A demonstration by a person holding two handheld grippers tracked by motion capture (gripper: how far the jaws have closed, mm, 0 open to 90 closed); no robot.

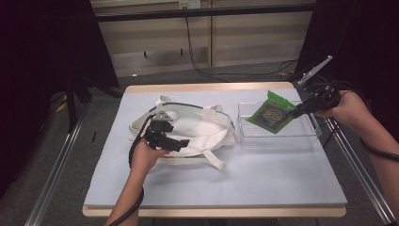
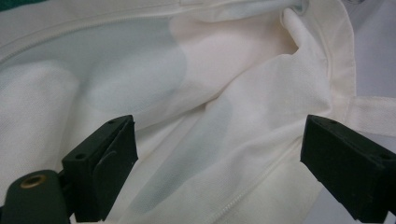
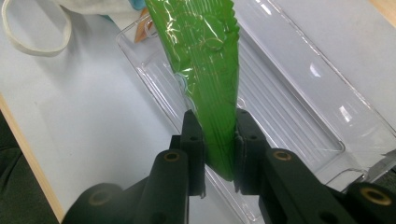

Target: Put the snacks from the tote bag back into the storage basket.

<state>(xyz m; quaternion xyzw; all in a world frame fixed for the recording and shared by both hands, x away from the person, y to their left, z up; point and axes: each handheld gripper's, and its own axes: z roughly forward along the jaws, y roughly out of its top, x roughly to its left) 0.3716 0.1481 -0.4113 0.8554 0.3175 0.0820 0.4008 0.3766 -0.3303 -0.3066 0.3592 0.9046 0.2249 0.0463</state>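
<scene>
Two grippers work the desk (image 1: 282, 179). The left gripper (image 2: 219, 172), jaws spread, rests on the white tote bag (image 1: 197, 127) at desk centre. The right gripper (image 3: 219, 154) pinches the green packet (image 3: 205, 60) edge-on above the clear tray (image 1: 277, 136) near the right edge; the high view shows the packet's printed face.

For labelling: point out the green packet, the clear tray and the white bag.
green packet (image 1: 271, 113), high view, its printed front.
clear tray (image 1: 277, 140), high view, its near wall.
white bag (image 1: 197, 125), high view, its cloth middle.

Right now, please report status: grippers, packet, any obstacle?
Right gripper shut on green packet, above clear tray. Left gripper open over white bag. Nothing between them.
</scene>
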